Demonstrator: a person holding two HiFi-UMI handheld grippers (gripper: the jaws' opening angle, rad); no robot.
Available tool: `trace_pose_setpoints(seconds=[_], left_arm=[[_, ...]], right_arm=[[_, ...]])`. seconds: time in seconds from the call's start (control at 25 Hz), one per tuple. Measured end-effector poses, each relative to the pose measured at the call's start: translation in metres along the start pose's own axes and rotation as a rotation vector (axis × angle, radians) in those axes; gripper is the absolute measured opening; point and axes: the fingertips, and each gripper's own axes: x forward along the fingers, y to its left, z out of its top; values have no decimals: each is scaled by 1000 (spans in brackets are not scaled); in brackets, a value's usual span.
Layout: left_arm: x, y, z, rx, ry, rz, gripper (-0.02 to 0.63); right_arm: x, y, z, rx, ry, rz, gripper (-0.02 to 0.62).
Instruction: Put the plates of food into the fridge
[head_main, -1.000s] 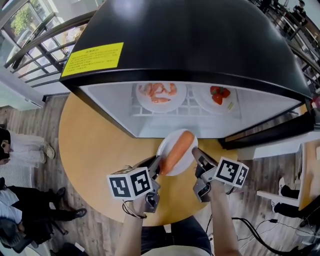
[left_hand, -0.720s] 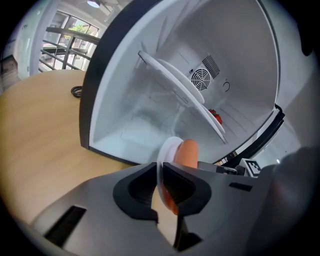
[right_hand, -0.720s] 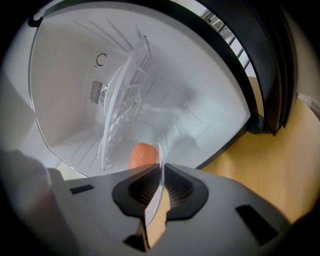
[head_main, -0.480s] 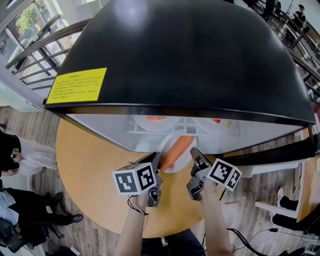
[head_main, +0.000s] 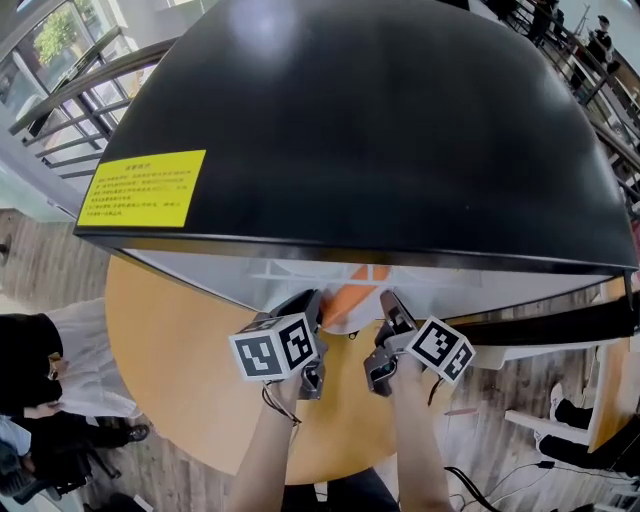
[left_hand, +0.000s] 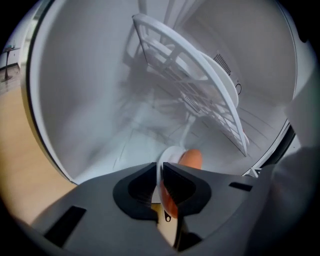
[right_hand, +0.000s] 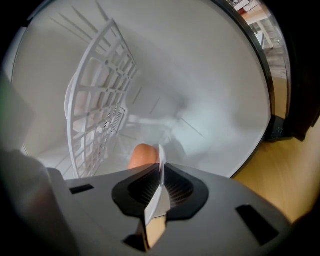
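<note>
1. The left gripper (head_main: 311, 306) and the right gripper (head_main: 389, 306) reach side by side over the edge of a round wooden table (head_main: 170, 340), each held at the end of an outstretched forearm.
2. Each gripper's jaws are clamped on the rim of one white plate (left_hand: 168, 154), the left pinching its left edge and the right its opposite edge.
3. A long orange piece of food (left_hand: 191, 159), much like a carrot, lies across the plate between the two grippers.
4. The plate sits at the mouth of the open fridge (head_main: 380, 130), partly under the front edge of its black top; whether it touches the white floor inside cannot be told.
5. Beyond the plate, a white wire shelf (right_hand: 97, 100) spans the pale interior.
6. A yellow label (head_main: 140, 188) marks the fridge's black top near its left front corner.
7. A person in dark and white clothing (head_main: 45, 370) stands on the wood-look floor to the left, well apart from the table.
</note>
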Motion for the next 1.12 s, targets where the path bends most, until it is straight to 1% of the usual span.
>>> trace_pose_setpoints(seconds=[0.16, 0.32, 0.64, 0.8, 0.96, 1.12], left_arm=[[10, 1, 6, 12, -53, 8, 44], [19, 4, 11, 14, -83, 17, 44], [32, 9, 21, 23, -100, 33, 44], [38, 13, 25, 47, -108, 60, 35], [40, 17, 26, 27, -120, 67, 35], [39, 17, 27, 29, -137, 69, 34]], right_arm=[[4, -5, 3, 16, -34, -16, 37], [10, -8, 7, 30, -55, -31, 37], [19, -9, 13, 49, -81, -50, 35], [24, -7, 16, 42, -89, -62, 35], [27, -5, 18, 40, -95, -73, 34], [25, -4, 21, 7, -109, -91, 34]])
